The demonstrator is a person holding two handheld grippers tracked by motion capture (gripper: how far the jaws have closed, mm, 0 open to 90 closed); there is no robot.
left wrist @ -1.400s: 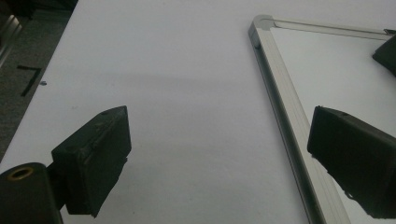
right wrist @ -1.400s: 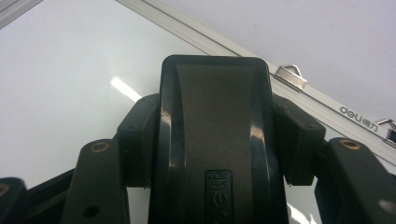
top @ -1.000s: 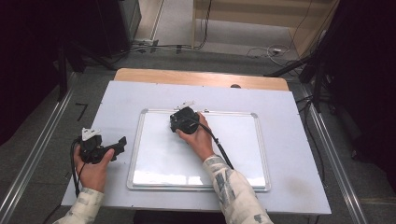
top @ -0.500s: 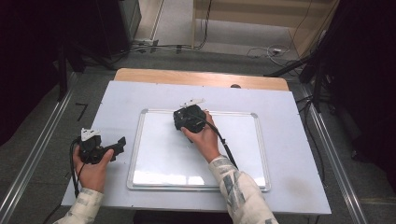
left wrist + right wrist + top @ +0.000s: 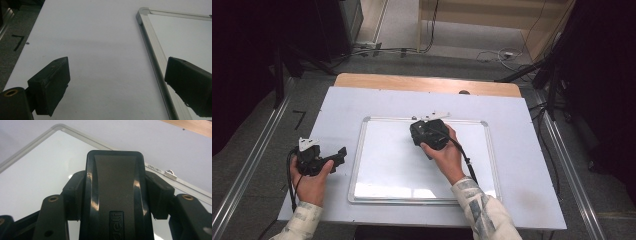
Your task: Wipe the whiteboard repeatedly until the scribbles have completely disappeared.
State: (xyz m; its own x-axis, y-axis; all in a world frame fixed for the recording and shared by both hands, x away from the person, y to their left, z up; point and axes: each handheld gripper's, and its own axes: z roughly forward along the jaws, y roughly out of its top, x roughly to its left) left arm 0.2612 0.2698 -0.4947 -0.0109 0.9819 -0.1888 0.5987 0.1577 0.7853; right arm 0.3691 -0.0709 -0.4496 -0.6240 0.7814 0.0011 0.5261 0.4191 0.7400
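A white dry-erase board (image 5: pixel 387 165) with a silver frame lies flat in the middle of the table. My right gripper (image 5: pixel 428 132) hovers over the board's far edge, shut on a black block-shaped eraser (image 5: pixel 115 190) with embossed lettering. The jaws press on both of its sides, and the board (image 5: pixel 37 170) lies beneath. My left gripper (image 5: pixel 339 154) rests to the left of the board, held low over the table. Its jaws stand wide open with nothing between them (image 5: pixel 117 75), and the board's frame (image 5: pixel 152 47) runs past its right jaw.
The table is covered by a pale sheet (image 5: pixel 362 105), with a wooden strip (image 5: pixel 422 82) along its far edge. A small metal clip (image 5: pixel 170 173) sits on the board's far frame. Cables and dark stands lie on the floor beyond.
The right gripper has moved to the right and lifted slightly over the board's far part, still holding the eraser. The left gripper has stayed in place.
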